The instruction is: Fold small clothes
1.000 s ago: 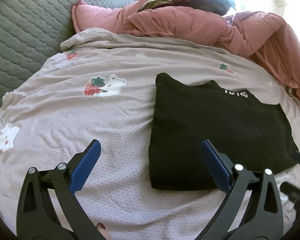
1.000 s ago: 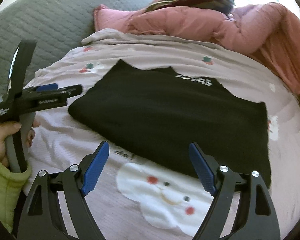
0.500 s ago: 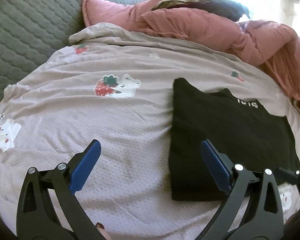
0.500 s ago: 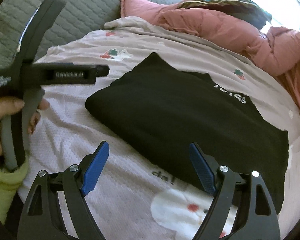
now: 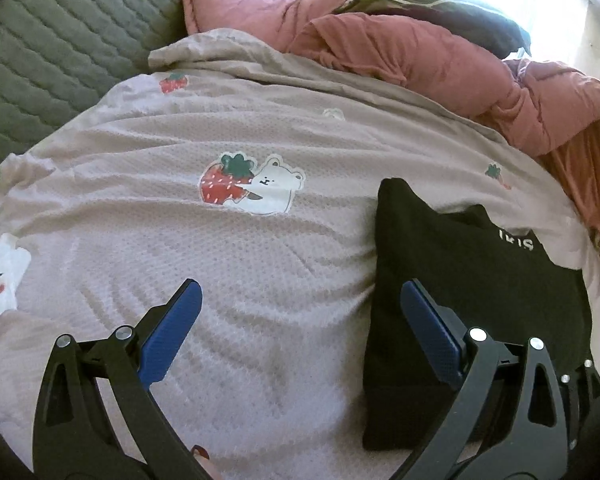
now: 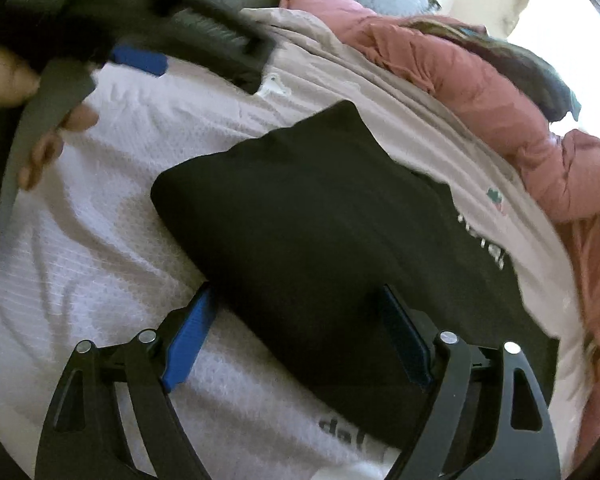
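The bedspread (image 5: 260,264) carries the black garment (image 6: 332,240), lying flat and partly folded. The right gripper (image 6: 300,340), jaws released, straddles its near edge; the left gripper (image 5: 300,332) is spread, empty, beside it. Judged step: next fold; it requires pinching that edge.

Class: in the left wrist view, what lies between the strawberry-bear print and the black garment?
Only bare patterned sheet lies between the print and the garment.

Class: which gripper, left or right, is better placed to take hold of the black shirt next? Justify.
Right. The open right gripper already straddles the black shirt edge; the open left gripper mostly faces bare bedsheet beside it.
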Tool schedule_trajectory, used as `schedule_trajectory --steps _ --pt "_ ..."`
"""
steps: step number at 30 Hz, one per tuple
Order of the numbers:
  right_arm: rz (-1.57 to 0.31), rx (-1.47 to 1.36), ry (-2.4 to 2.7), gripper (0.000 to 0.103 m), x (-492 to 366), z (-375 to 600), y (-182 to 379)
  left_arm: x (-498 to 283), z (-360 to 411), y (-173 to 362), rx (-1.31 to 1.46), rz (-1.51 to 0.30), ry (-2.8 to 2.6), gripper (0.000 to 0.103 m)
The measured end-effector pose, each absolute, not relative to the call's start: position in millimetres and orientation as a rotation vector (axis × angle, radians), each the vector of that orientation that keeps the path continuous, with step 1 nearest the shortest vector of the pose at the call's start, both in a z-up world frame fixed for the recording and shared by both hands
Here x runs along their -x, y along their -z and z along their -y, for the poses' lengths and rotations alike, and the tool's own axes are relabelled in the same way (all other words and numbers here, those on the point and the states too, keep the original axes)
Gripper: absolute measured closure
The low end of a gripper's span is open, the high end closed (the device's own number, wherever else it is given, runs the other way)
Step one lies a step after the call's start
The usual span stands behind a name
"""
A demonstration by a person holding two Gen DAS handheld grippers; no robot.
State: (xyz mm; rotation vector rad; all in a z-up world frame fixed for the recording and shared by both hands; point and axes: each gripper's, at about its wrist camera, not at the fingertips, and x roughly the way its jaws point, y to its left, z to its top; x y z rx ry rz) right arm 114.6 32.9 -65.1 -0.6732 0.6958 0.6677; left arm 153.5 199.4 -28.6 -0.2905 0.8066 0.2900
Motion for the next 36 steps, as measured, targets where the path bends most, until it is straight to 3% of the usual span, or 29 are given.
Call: schedule_trajectory --steps 9,11,14,18,28,36 --pt "-0.579 0.757 -0.63 0.011 -120.1 -51.5 75.4 -180.0 -196.4 31.7 0.264 -0.835 -0.295 0.01" --pt "-0.552 0.767 -0.628 0.02 -121.9 -53.7 76.2 -184.3 -196.4 35.0 0.25 -0.849 -0.29 0.01" --pt "-0.525 0.777 -0.655 0.042 -116.3 -54.8 74.5 -185.7 -198.9 40.0 0.255 -0.864 -0.292 0.01" --pt "-0.461 0.759 -0.693 0.083 -105.5 -48.9 65.5 -186.3 -199.7 42.0 0.276 -0.875 -0.28 0.01" --pt "-0.497 0.528 -0.756 0.093 -118.4 -16.1 38.5 -196.4 -198.1 37.2 0.621 -0.869 0.004 0.01" --pt "-0.483 0.462 -0.757 0.095 -119.6 2.4 28.8 -219.7 -167.3 39.4 0.635 -0.934 0.082 0.01"
